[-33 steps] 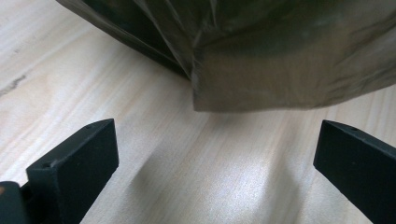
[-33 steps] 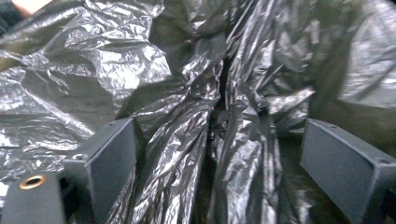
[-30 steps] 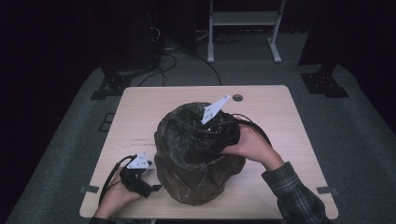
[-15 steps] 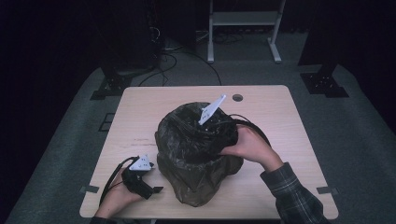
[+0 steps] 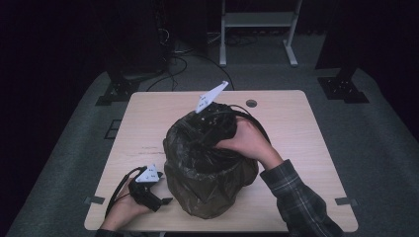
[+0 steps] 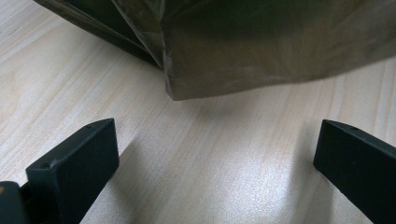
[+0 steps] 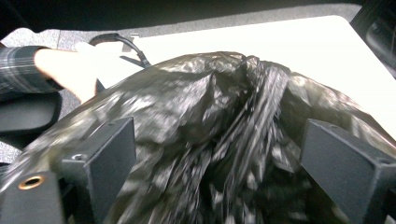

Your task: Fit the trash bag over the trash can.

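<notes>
1. Bin lined w/ black bag stands near centre of table, towards the person's edge.
2. Right gripper sits at bag's mouth, far side; jaws wide apart over crumpled plastic, prob. not pinching it – right gripper view is blurry.
3. Left gripper rests on table just beside bin's base, jaws wide, nothing between them.
</notes>
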`<state>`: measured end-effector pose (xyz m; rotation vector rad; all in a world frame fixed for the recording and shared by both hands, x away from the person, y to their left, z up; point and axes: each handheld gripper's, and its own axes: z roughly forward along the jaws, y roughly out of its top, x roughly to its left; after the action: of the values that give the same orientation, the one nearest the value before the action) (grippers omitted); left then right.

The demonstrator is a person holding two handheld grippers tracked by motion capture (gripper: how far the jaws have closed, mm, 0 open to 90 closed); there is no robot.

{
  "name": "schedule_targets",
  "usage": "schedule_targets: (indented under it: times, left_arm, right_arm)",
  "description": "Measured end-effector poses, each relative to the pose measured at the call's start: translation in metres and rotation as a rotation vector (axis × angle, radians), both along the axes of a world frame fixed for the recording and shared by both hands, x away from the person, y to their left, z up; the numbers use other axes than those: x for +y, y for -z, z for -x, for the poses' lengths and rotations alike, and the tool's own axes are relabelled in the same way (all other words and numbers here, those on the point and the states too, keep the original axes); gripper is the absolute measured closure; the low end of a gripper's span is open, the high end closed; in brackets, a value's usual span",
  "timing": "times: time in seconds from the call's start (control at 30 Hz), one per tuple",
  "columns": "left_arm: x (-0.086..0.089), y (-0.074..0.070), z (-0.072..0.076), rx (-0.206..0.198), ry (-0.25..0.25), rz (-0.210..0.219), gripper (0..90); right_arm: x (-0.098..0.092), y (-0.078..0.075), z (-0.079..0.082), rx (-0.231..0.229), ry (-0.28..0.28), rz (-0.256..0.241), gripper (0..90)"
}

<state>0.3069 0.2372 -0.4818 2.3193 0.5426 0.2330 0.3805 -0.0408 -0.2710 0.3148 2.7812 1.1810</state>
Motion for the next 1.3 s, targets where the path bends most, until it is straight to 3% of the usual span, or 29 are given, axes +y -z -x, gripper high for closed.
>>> schedule_targets:
  times: [0.27, 0.43, 0.57, 0.63, 0.77, 0.97, 1.03, 1.2, 1.3]
  left_arm:
    - [0.0, 0.0, 0.0, -0.002, 0.0, 0.006, 0.0]
    - [0.0, 0.001, 0.0, -0.004, 0.003, 0.005, 0.0]
    - [-0.001, 0.001, 0.0, -0.004, 0.006, 0.006, 0.0]
    - [-0.001, 0.001, 0.0, -0.005, 0.007, 0.006, 0.0]
    - [-0.001, 0.001, 0.0, -0.008, 0.01, 0.011, 0.0]
    - [-0.001, 0.001, 0.0, -0.01, 0.01, 0.015, 0.0]
    - [-0.001, 0.001, 0.0, -0.01, 0.011, 0.015, 0.0]
    - [-0.001, 0.001, 0.0, -0.01, 0.012, 0.014, 0.0]
    - [0.0, 0.001, 0.0, -0.01, 0.012, 0.013, 0.0]
  right_arm:
    - [0.038, 0.026, -0.015, 0.043, 0.009, 0.078, 9.9]
    - [0.057, 0.041, -0.014, 0.058, -0.016, 0.18, 9.2]
    - [0.064, 0.045, -0.015, 0.076, -0.027, 0.212, 9.2]
    - [0.063, 0.045, -0.015, 0.079, -0.026, 0.22, 9.2]
    - [0.053, 0.035, -0.013, 0.052, -0.008, 0.188, 9.2]
    - [0.023, 0.015, -0.02, 0.023, 0.073, 0.173, 9.2]
    - [0.017, 0.015, -0.025, 0.029, 0.099, 0.176, 9.2]
    - [0.014, 0.027, -0.037, 0.038, 0.161, 0.246, 9.2]
    - [0.013, 0.026, -0.036, 0.03, 0.158, 0.229, 9.2]
